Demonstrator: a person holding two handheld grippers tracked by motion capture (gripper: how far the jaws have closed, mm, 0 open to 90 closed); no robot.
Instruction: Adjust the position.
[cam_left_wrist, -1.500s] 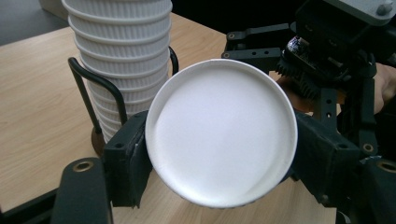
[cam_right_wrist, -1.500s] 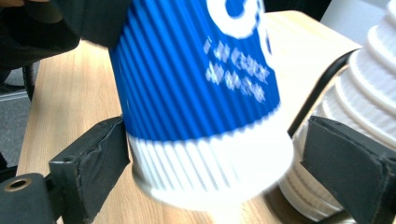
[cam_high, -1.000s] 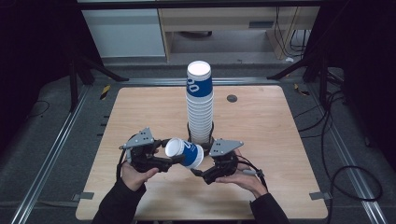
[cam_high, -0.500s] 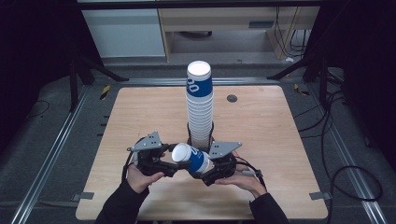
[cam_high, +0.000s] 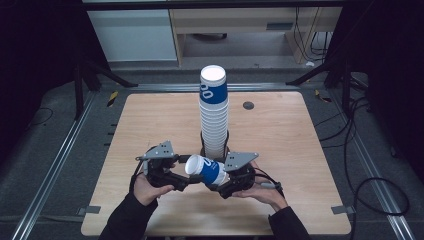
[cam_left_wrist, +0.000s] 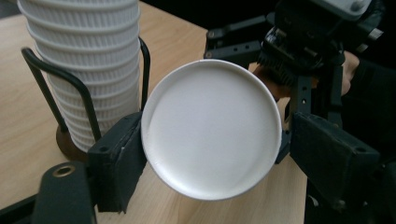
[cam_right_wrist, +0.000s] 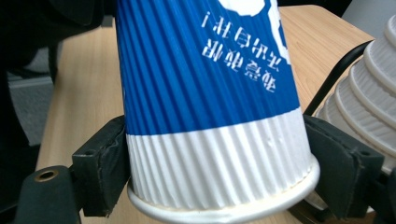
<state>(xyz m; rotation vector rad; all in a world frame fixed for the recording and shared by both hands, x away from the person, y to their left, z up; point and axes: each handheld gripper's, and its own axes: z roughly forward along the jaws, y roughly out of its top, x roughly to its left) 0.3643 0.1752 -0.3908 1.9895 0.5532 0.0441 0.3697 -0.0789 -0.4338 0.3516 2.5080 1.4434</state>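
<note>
Between the two grippers, just before the stack (cam_high: 214, 117), the cup (cam_high: 207, 170) lies sideways. Right gripper (cam_right_wrist: 219, 172) has just been closing and now pinches its rim end; left gripper (cam_left_wrist: 205, 154) stands loose around the base. Light, thin paper that crushes easily, so grip gently near the stiffer rim.

1. Both forearms are brought in from the near edge of the table, with dark sleeves worn.
2. The left gripper (cam_high: 186, 181) is held in the left hand (cam_high: 145, 187), its jaws pointed rightward.
3. The right gripper (cam_high: 214, 182) is held in the right hand (cam_high: 262, 192), pointed leftward; its jaws have just been closing and now press on a cup's rim end.
</note>
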